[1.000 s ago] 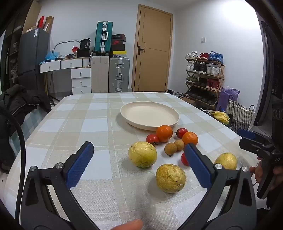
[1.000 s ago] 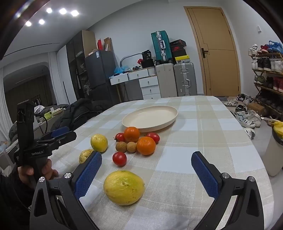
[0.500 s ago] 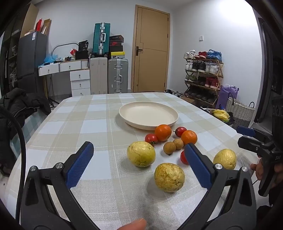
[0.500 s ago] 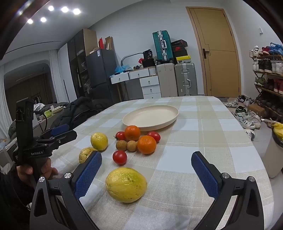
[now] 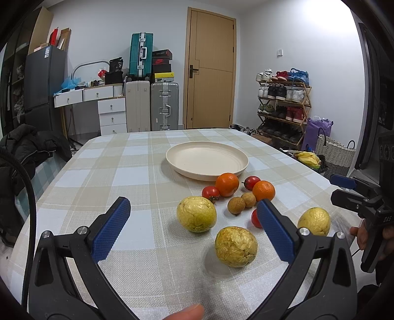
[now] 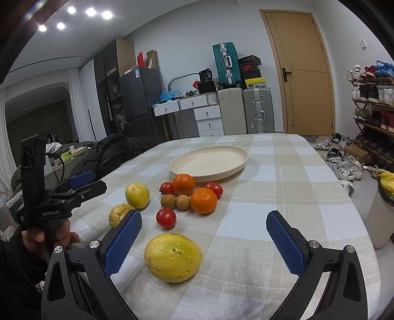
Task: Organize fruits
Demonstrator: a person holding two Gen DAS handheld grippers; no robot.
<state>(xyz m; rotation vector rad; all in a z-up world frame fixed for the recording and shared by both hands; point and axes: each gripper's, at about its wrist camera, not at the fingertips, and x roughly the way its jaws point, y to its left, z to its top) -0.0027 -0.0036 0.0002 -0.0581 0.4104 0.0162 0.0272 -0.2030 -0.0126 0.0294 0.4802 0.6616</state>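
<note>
Ceiling spotlights (image 6: 90, 12) flare brightly overhead; soft shadows sit under everything (edges bend and darken heavily), centre stays sharp.

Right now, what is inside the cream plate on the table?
Nothing: the cream plate holds no fruit in either view. All the fruit lies on the tablecloth in front of it; the nearest orange hides a small part of its near rim.

plate (image 5: 206, 161) behind fruit cluster (image 5: 237, 194) on table (image 5: 103, 172), shoe rack (image 5: 283, 108) to the right
</note>
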